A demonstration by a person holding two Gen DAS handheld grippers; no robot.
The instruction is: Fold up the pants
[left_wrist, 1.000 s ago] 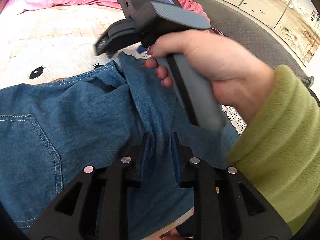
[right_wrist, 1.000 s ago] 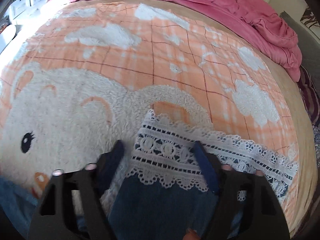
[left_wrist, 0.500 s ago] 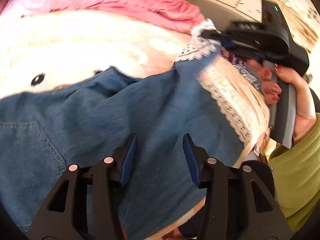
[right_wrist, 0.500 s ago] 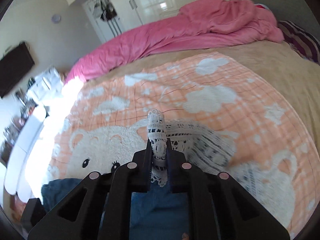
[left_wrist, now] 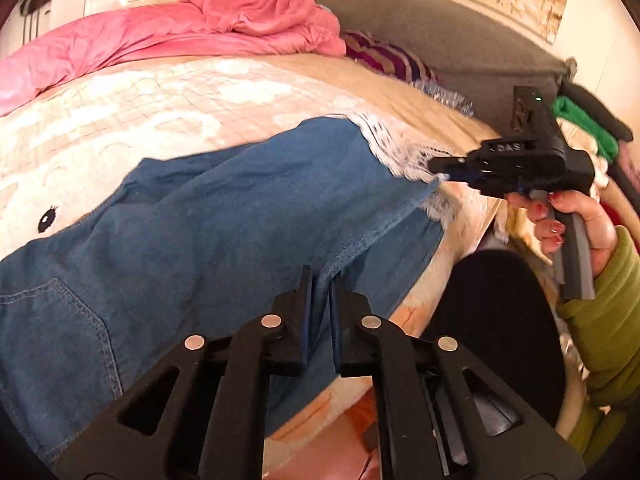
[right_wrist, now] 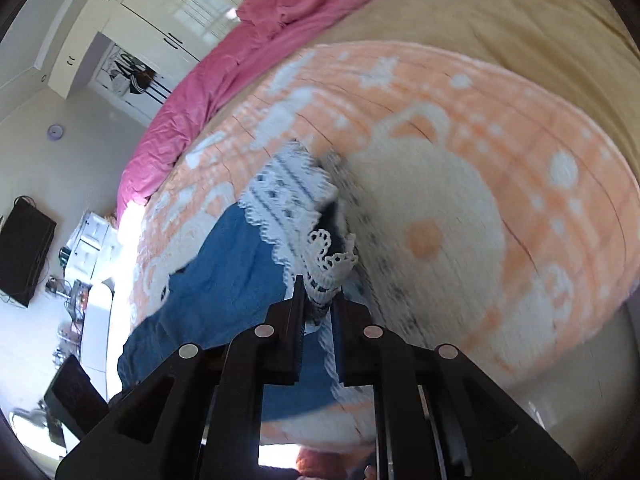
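Note:
Blue denim pants [left_wrist: 208,224] with a white lace hem [left_wrist: 394,152] lie across a peach bear-print blanket [left_wrist: 120,120] on the bed. My left gripper [left_wrist: 320,280] is shut on the near denim edge of a leg. My right gripper [right_wrist: 318,292] is shut on the lace hem [right_wrist: 292,196] and holds it lifted off the blanket. It also shows in the left wrist view [left_wrist: 440,166], at the right, pulling the leg end taut. The pants' pocket and waist [left_wrist: 52,312] lie at lower left.
A pink duvet [left_wrist: 180,28] is bunched at the far side of the bed. A grey headboard [left_wrist: 420,32], a striped pillow [left_wrist: 384,60] and a pile of clothes [left_wrist: 580,136] are at the right. A black round seat [left_wrist: 492,328] stands beside the bed edge.
My left gripper has closed on the denim edge. My right gripper, shut on the lace hem, has pulled the leg end out to the right and tilted over.

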